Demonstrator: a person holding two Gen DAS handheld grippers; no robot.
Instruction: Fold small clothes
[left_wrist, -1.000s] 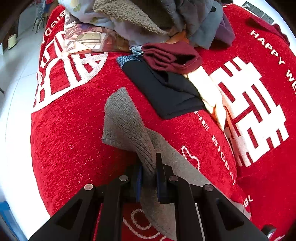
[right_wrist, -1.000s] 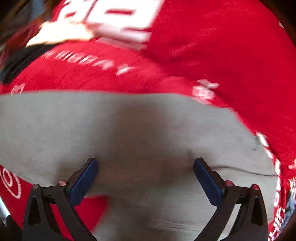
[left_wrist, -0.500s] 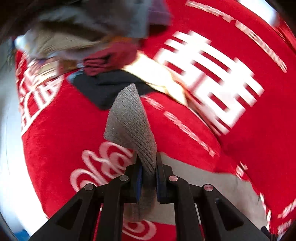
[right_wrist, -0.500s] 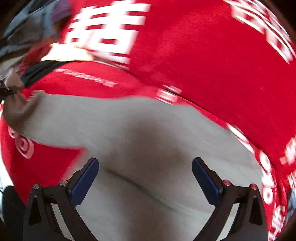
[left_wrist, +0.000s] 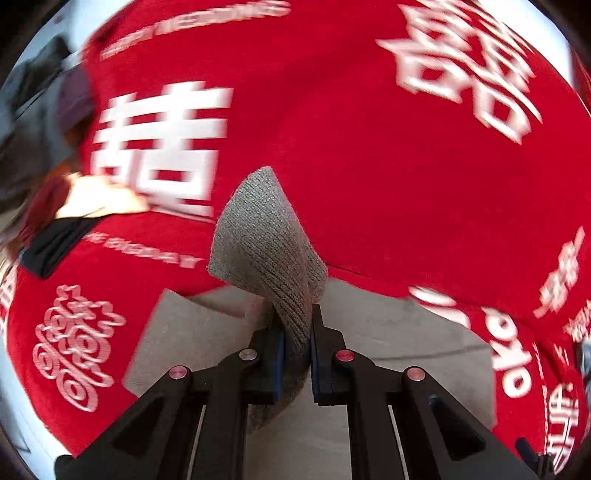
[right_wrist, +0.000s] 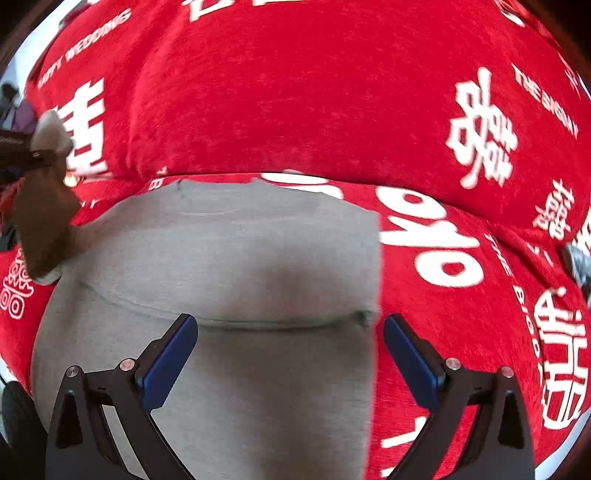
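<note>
A grey knitted garment with a ribbed cuff (left_wrist: 266, 236) is clamped between the two fingers of the left tongs (left_wrist: 296, 350), the ribbed end standing up and folding over toward twelve o'clock in the left wrist view, while the flat body of the same cloth is spread beneath the tongs from about eight to four o'clock. The garment lies on a red cloth printed with white characters and lettering (left_wrist: 369, 147) that covers the bench. At nine o'clock in that view a blurred heap of other clothes (left_wrist: 48, 206) is seen — dark, maroon and pale pieces, too smeared to be told apart. In the right wrist view the right tongs (right_wrist: 290, 343) are held wide apart with nothing between the blue pads (right_wrist: 170, 360); the grey cloth fills the space below and ahead of them, its straight edge running down at about five o'clock. At nine o'clock there, the lifted cuff is seen pinched in the other tongs.
</note>
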